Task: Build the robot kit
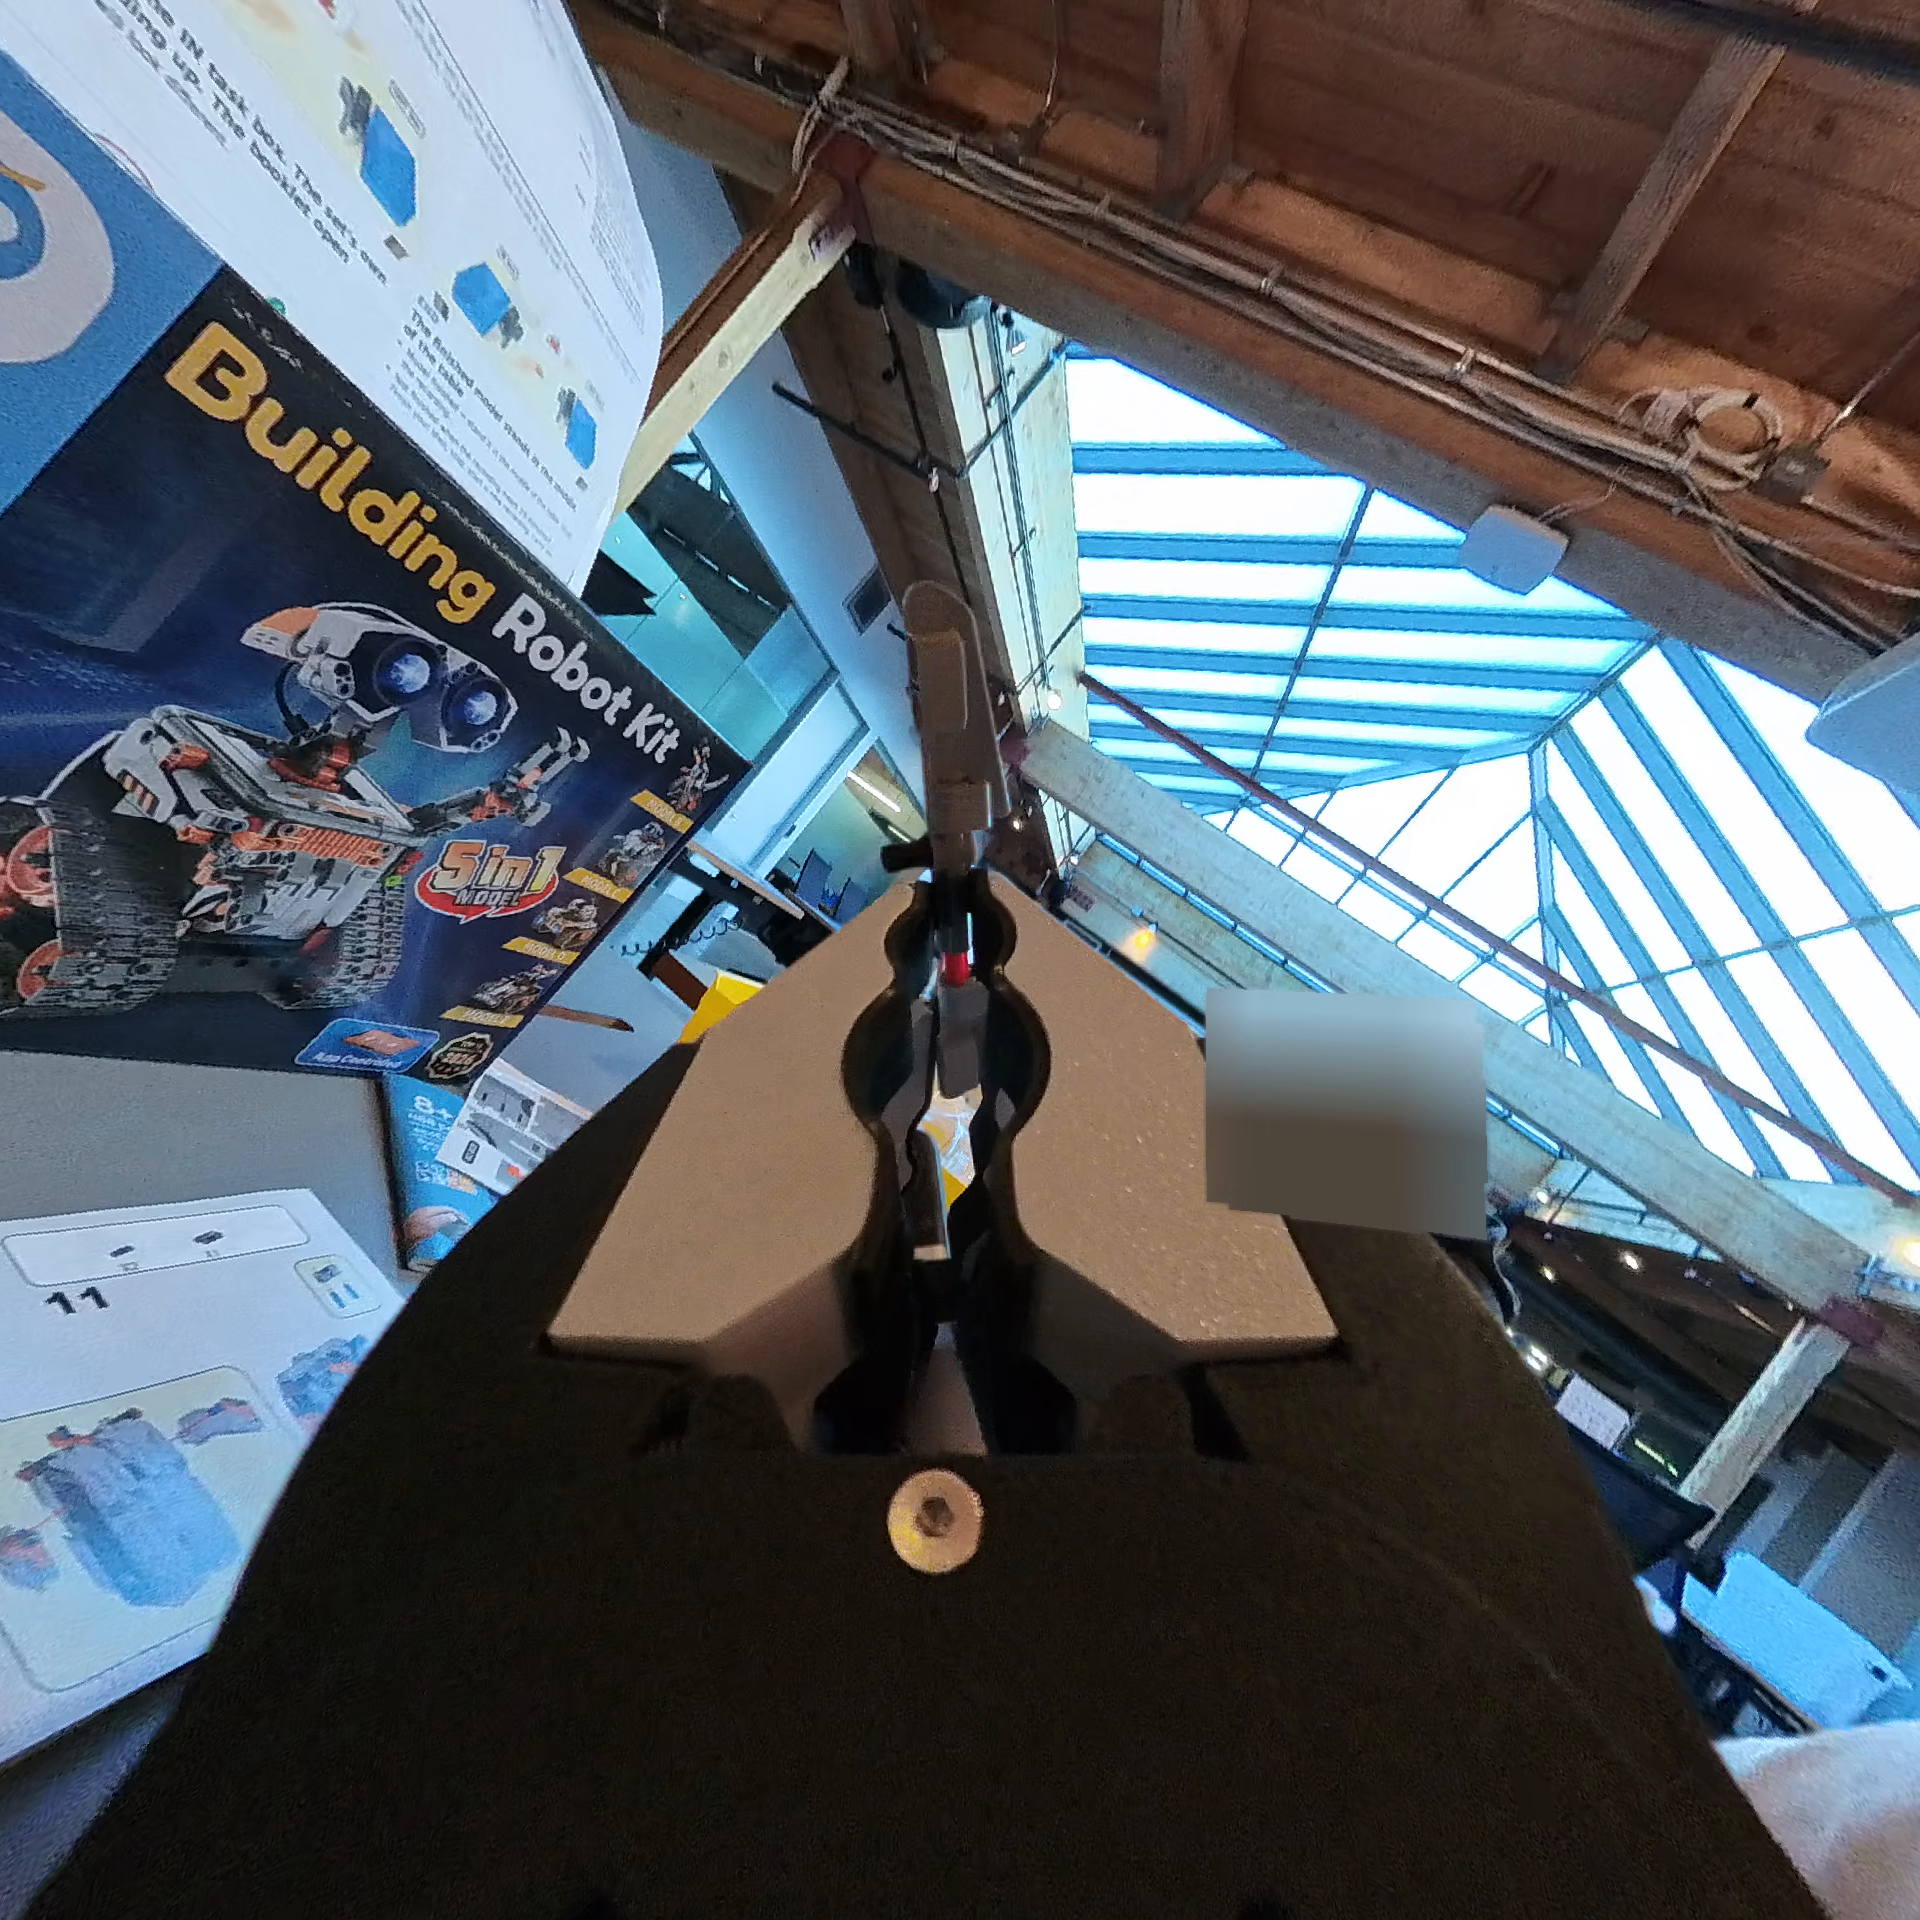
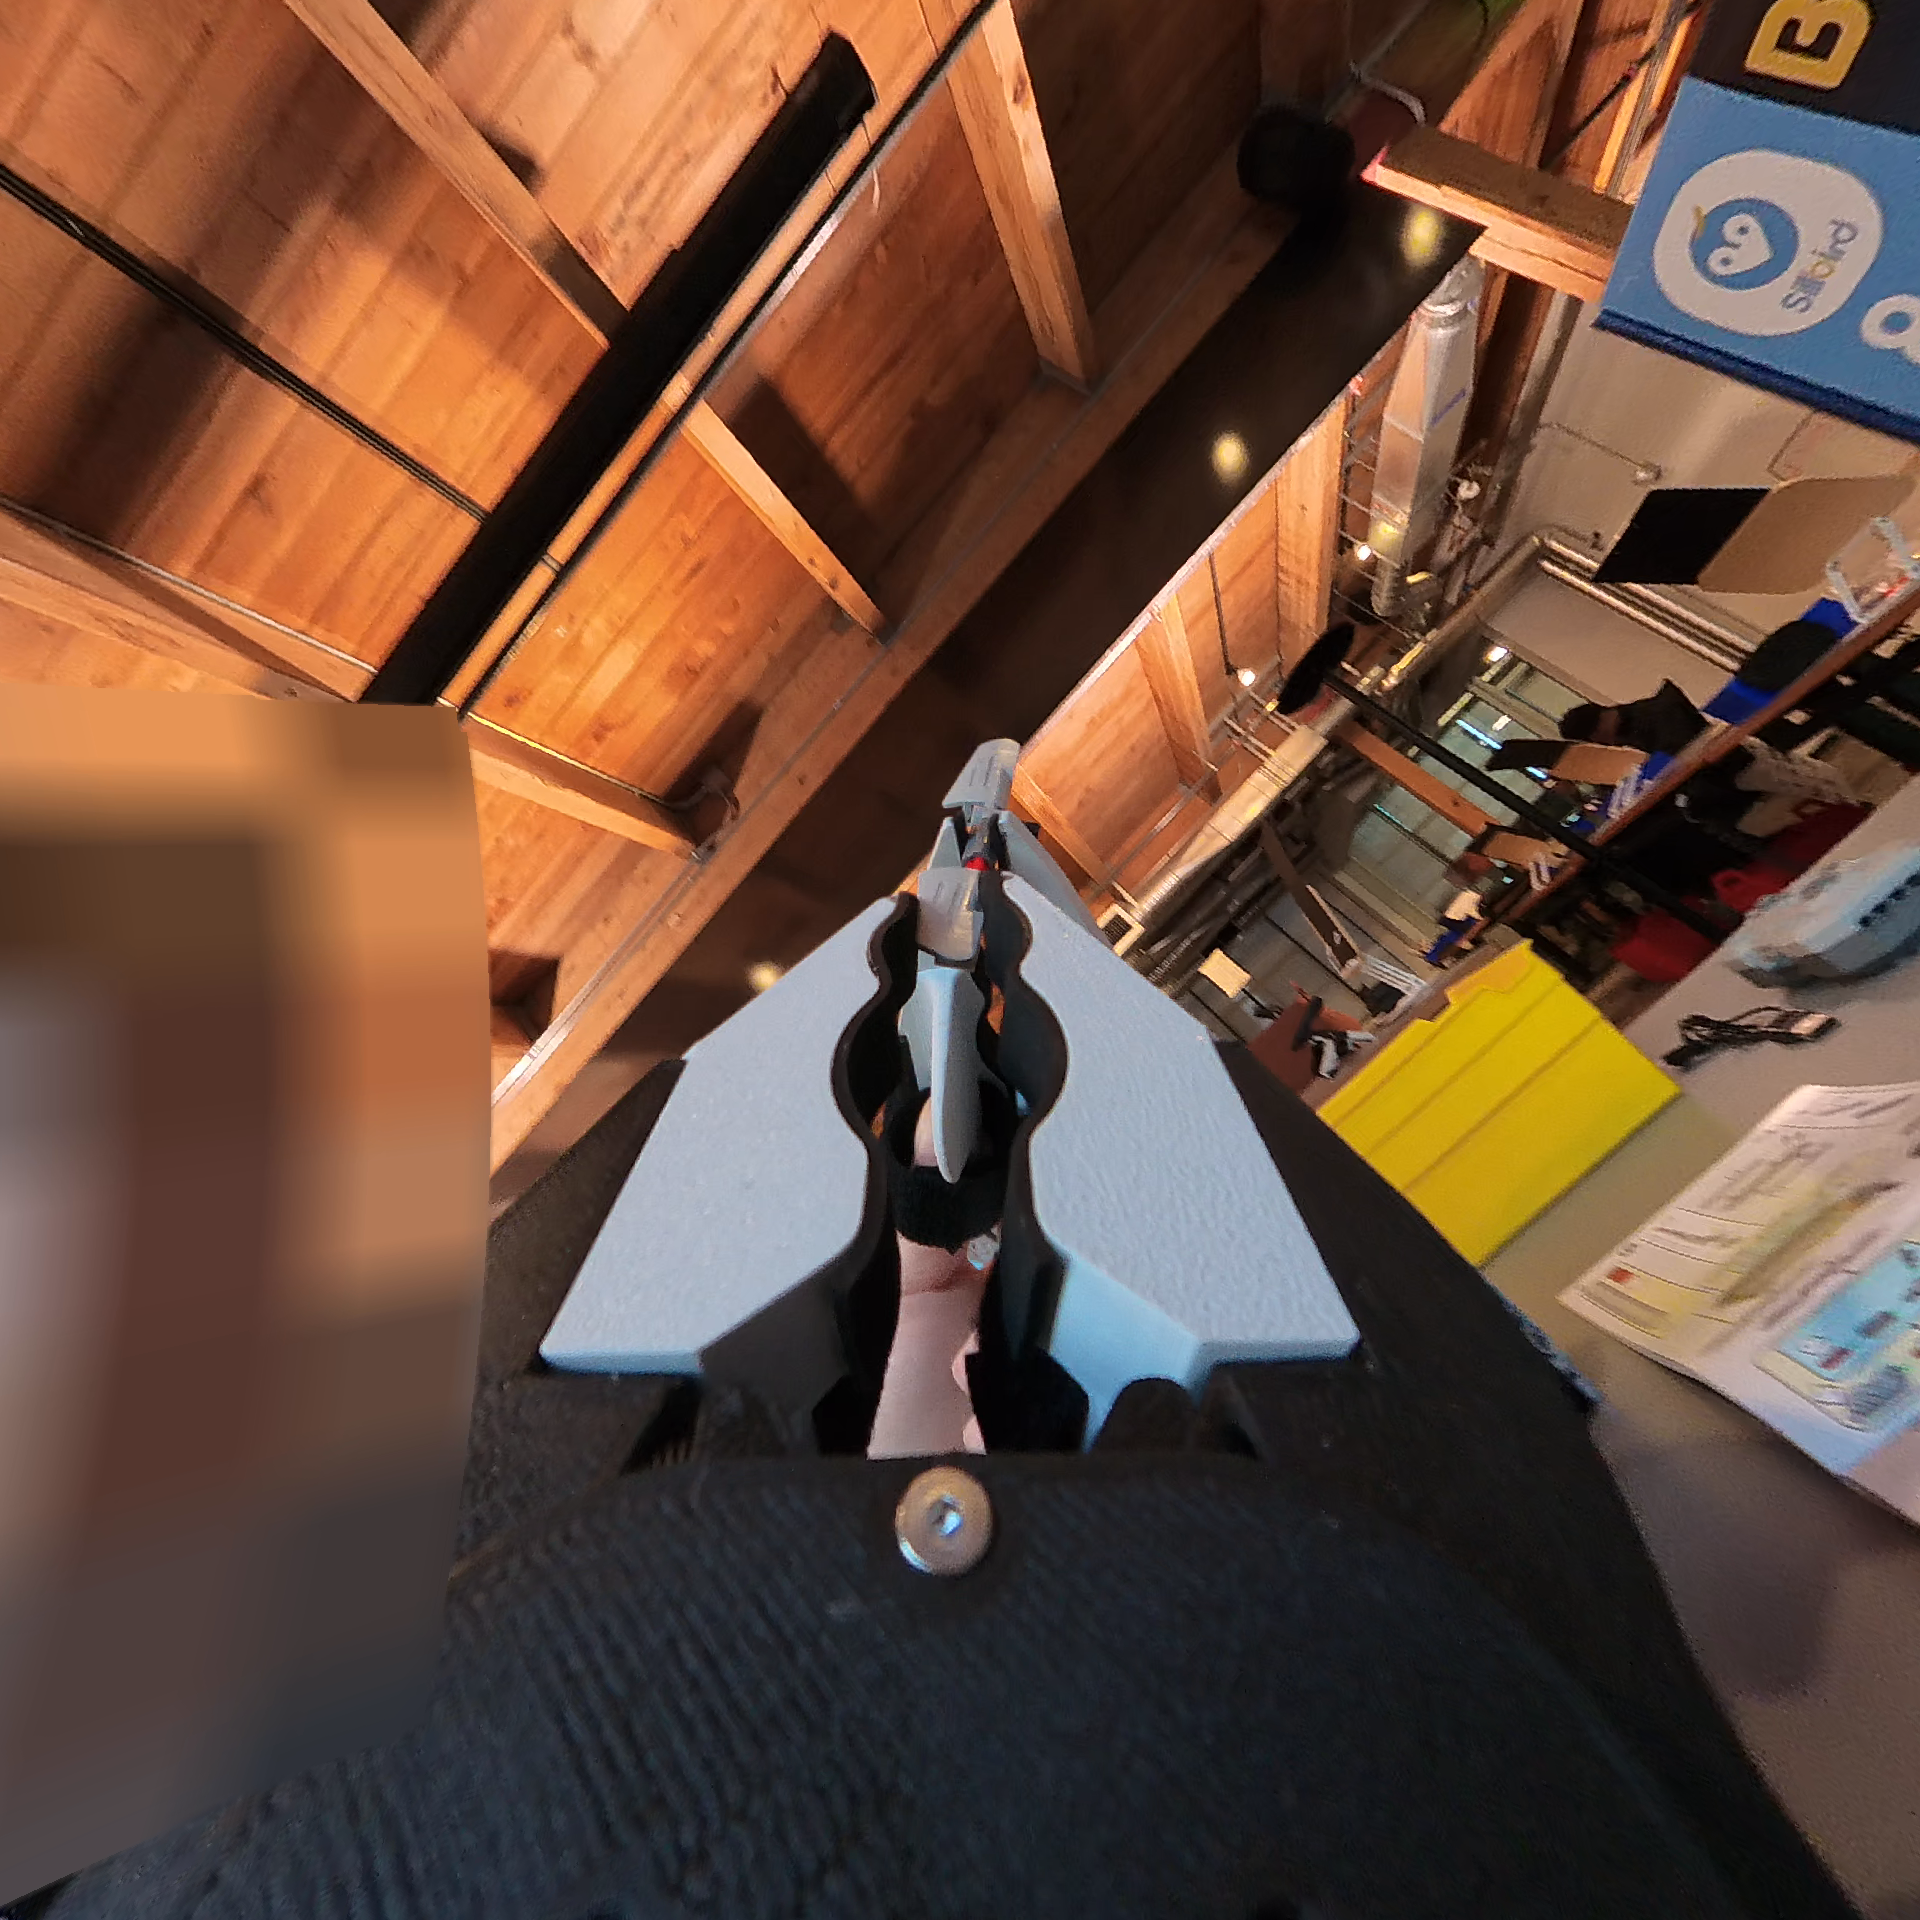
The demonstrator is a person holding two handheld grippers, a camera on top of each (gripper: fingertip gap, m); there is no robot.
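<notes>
My left gripper (image 1: 943, 883) is tilted up toward the ceiling and shut on a slim grey building-block assembly (image 1: 948, 717). The assembly has a red pin (image 1: 954, 961) and a black pin at the fingertips, and it sticks out well past them. My right gripper (image 2: 961, 888) also points upward and is shut on a grey block piece (image 2: 948, 1049) with a small red part near its tip (image 2: 977, 860). A finger with a black band (image 2: 935, 1205) shows through the gap behind the jaws. Neither gripper shows in the other's view.
A robot kit box (image 1: 312, 727) stands at the left, with a printed sheet (image 1: 416, 208) above it and an open instruction booklet (image 1: 135, 1403) on the table below. In the right wrist view there are a yellow bin (image 2: 1496, 1091), an instruction sheet (image 2: 1787, 1278) and a grey table (image 2: 1766, 1610). Both grippers' tips are close together, under 4 cm apart.
</notes>
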